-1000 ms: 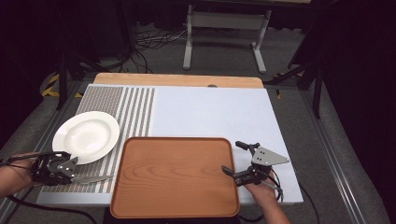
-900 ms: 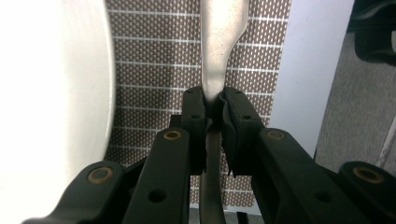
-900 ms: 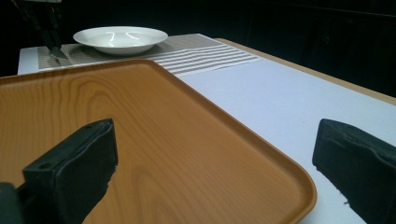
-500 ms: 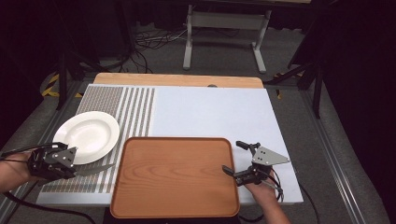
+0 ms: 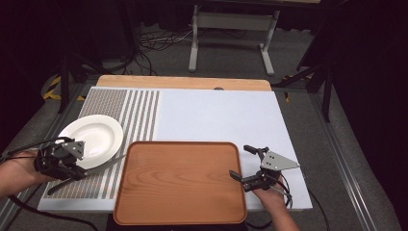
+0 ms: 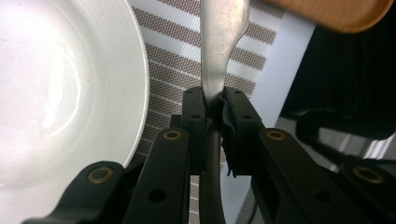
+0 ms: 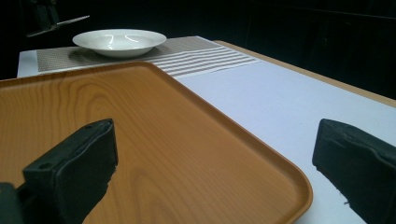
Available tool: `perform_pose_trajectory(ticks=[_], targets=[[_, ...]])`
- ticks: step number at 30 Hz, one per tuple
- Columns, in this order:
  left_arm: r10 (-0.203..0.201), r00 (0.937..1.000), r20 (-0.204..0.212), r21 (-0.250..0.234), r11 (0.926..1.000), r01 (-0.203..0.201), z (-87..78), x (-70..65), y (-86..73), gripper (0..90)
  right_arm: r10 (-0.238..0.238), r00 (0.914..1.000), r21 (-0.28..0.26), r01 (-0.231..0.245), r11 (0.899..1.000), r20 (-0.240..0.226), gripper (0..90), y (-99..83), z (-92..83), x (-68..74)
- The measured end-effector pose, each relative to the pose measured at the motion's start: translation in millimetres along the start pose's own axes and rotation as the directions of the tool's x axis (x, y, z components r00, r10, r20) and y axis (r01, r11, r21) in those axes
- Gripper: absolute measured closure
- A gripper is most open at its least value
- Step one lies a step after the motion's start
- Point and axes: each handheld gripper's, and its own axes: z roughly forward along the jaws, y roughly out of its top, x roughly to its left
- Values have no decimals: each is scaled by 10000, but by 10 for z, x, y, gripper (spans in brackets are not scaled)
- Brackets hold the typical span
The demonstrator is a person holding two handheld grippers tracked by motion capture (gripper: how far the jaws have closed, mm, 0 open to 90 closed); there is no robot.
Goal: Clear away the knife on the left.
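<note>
My left gripper (image 5: 77, 169) is shut on a silver metal utensil (image 5: 103, 165), which looks like a table knife, held a little above the striped mat. Its flat end points right toward the wooden tray (image 5: 178, 185), and its dark end (image 5: 57, 186) trails to the lower left. In the left gripper view the pads (image 6: 194, 105) pinch the utensil's narrow neck (image 6: 215, 79) beside the white plate (image 6: 60, 93). The plate (image 5: 94, 135) sits just behind that gripper. My right gripper (image 5: 240, 161) stands open, its jaws straddling the tray's right rim (image 7: 261, 154).
A white cloth with a striped left section (image 5: 139, 108) covers the table, and a wooden strip (image 5: 183, 83) runs along the far edge. Beyond the table stand a metal frame (image 5: 231, 29) and floor cables. The right gripper view shows the plate (image 7: 119, 41) and the left gripper (image 7: 46, 14) far off.
The left gripper has risen with the utensil and drifted slightly toward the plate. The right gripper has stayed where it was.
</note>
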Motion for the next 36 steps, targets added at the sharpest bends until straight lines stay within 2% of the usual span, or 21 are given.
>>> perform_pose_trajectory(ticks=[5, 7, 11, 13, 16, 18, 20, 21, 24, 26, 27, 32, 34, 36], targets=[[-725, 9962, 474, -388, 9965, 744, -46, 0, 69, 806, -1, 10000, -15, 1, 10000, 6, 7, 1, -3, -1], [-818, 9951, 553, -442, 9955, 843, -53, -4, 85, 806, -22, 10000, -13, 22, 10000, 10, 7, 1, -5, -3], [-1235, 9870, 1024, -807, 9880, 1320, -71, -20, 177, 806, -21, 10000, -34, 21, 10000, 2, 7, 2, -7, -3], [-1275, 9861, 1069, -863, 9868, 1369, -75, -23, 197, 806, -35, 10000, -37, 35, 10000, 13, 7, 2, -9, -4], [-1429, 9813, 1285, -970, 9830, 1559, -73, -51, 270, 806, -29, 10000, -65, 30, 10000, 37, 7, 2, -16, -7], [-1588, 9797, 1227, -901, 9813, 1704, -59, -104, 360, 806, -30, 10000, -65, 30, 10000, 29, 7, 2, -17, -8], [-1604, 9795, 1217, -901, 9810, 1719, -54, -119, 386, 806, -34, 10000, -59, 34, 10000, 28, 7, 2, -16, -7], [-1754, 9754, 1336, -934, 9776, 1885, -47, -131, 427, 806, -39, 10000, -52, 39, 10000, 16, 7, 2, -13, -5], [-1874, 9722, 1401, -1030, 9738, 2026, -43, -146, 458, 806, -47, 10000, -41, 47, 10000, 21, 7, 3, -12, -2], [-2124, 9668, 1423, -1126, 9669, 2290, -31, -163, 498, 806, -48, 10000, -52, 48, 10000, 11, 7, 4, -14, -3], [-2124, 9668, 1423, -1126, 9669, 2290, -31, -163, 498, 806, -60, 10000, -45, 60, 10000, 11, 7, 3, -15, -5], [-2564, 9516, 1692, -1312, 9511, 2796, 3, -175, 567, 806, -58, 10000, -53, 58, 10000, 7, 7, 4, -14, -4], [-2629, 9475, 1822, -1338, 9480, 2887, 13, -192, 594, 806, -75, 10000, -55, 75, 10000, 9, 7, 4, -14, -7], [-2642, 9472, 1816, -1351, 9474, 2901, 26, -209, 625, 806, -67, 10000, -65, 67, 10000, 6, 7, 5, -14, -7]])
